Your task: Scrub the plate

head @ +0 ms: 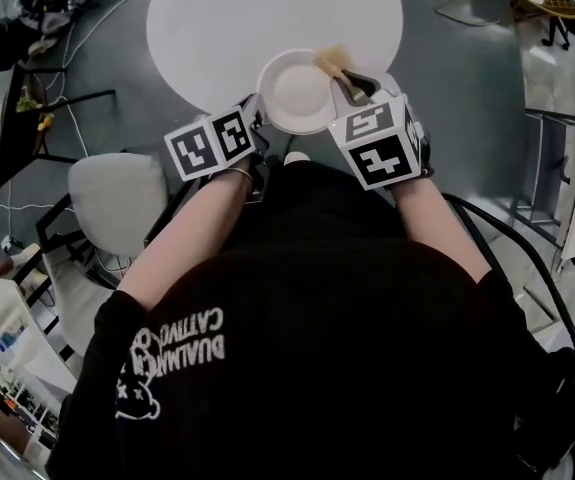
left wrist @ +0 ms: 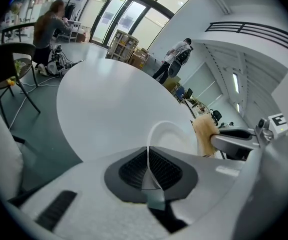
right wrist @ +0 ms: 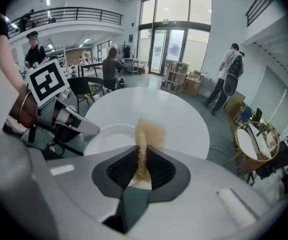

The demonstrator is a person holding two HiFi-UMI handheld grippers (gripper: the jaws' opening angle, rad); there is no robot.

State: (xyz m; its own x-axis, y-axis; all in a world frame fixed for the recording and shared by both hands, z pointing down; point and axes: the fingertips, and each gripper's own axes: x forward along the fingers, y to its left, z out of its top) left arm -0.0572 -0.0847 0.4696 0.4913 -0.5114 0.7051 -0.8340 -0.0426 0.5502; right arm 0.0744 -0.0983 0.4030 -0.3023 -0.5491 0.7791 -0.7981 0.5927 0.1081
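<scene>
A white plate [head: 297,90] is held at the near edge of the round white table [head: 217,18], in front of the person. My left gripper [head: 255,116] is shut on the plate's left rim; in the left gripper view the thin rim [left wrist: 154,149] runs between the dark pads. My right gripper [head: 352,88] is shut on a tan sponge [head: 329,63], which lies over the plate's upper right edge. In the right gripper view the sponge [right wrist: 142,144] is squeezed between the pads, with the plate [right wrist: 108,136] just left of it.
A grey chair [head: 117,198] stands left of the person. A dark chair [head: 27,118] and cables lie further left. A second round table [right wrist: 256,139] with a wire chair is off to the right. People stand in the room beyond the table.
</scene>
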